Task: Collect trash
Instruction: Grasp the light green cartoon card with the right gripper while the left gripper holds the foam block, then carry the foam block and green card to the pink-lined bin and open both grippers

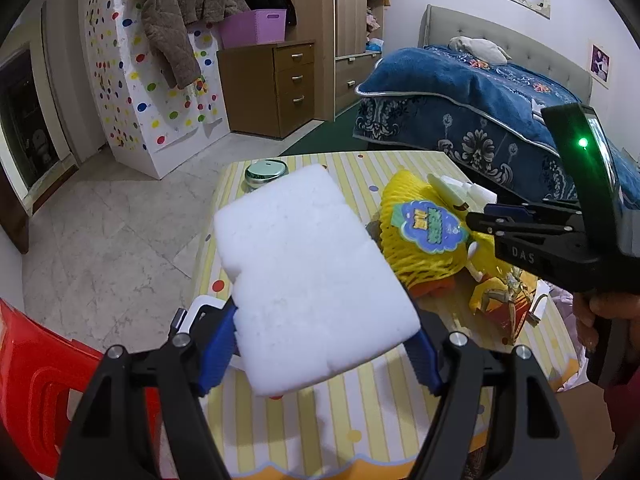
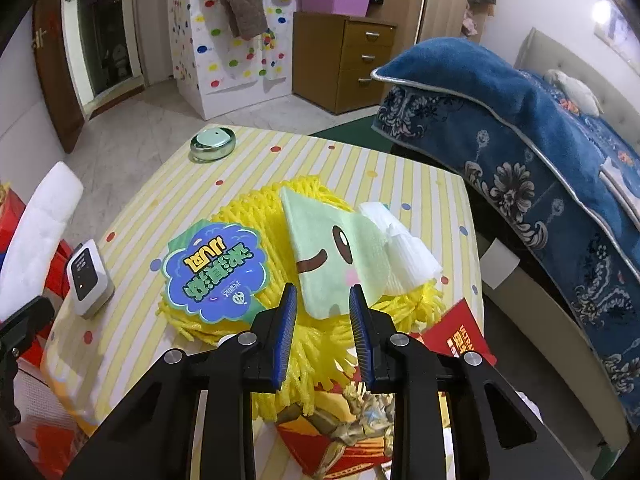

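My left gripper is shut on a white foam block and holds it above the striped table; the same block shows at the left edge of the right wrist view. On the table lies a yellow foam net with a blue-green label. A green tissue pack with a smiling face rests on the net, white tissue sticking out. My right gripper stands narrowly open around the pack's lower corner; its right pad touches the pack, while a sliver shows at the left pad.
A red and gold carton lies under the net at the table's near edge. A round green tin sits at the far corner, a small white device at the left. A red stool and a blue-blanketed bed flank the table.
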Demonstrator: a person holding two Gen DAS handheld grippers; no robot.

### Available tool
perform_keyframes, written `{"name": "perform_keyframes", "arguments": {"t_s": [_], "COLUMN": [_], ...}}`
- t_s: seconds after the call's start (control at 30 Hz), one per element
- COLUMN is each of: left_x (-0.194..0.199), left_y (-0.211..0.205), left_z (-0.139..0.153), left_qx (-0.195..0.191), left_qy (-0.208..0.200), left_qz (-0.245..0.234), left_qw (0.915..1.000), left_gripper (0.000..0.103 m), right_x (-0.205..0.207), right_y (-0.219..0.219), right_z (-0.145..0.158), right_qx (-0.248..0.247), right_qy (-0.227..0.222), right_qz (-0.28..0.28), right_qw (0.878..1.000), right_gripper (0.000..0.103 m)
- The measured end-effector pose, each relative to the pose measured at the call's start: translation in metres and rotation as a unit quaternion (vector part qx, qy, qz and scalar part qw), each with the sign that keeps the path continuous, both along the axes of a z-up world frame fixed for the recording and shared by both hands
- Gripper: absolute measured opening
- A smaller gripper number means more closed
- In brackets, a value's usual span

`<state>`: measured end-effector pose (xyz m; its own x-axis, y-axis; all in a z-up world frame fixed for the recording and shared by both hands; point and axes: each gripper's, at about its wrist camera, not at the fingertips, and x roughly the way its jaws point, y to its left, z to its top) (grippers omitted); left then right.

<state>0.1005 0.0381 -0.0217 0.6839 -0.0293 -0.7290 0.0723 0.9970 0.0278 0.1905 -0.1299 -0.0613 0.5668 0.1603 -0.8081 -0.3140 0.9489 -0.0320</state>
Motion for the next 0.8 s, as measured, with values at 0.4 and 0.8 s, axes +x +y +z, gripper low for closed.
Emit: {"name": "perform_keyframes", "arguments": {"t_s": [0.4,0.8], "left_x": [-0.009,-0.030], "left_y": [-0.001,-0.027], "left_z": [0.003,0.012], "left_qx": [-0.001,-0.008], "left_qy": [-0.003,-0.021], "left_qz": [0.000,-0.040], "left_qw": [1.0000,0.9990], "left_gripper": [0.071,0.071], "right_x": [-0.031,-0.109], "right_y": [-0.012,-0.053], "right_z": [0.050,0.080], "right_qx": [0.070,0.112], "right_qy": [-0.052,-0.074], "right_qz": [0.007,-0.029], "right_qw": [0.996,0.991], "right_gripper": [0.000,0.000]}}
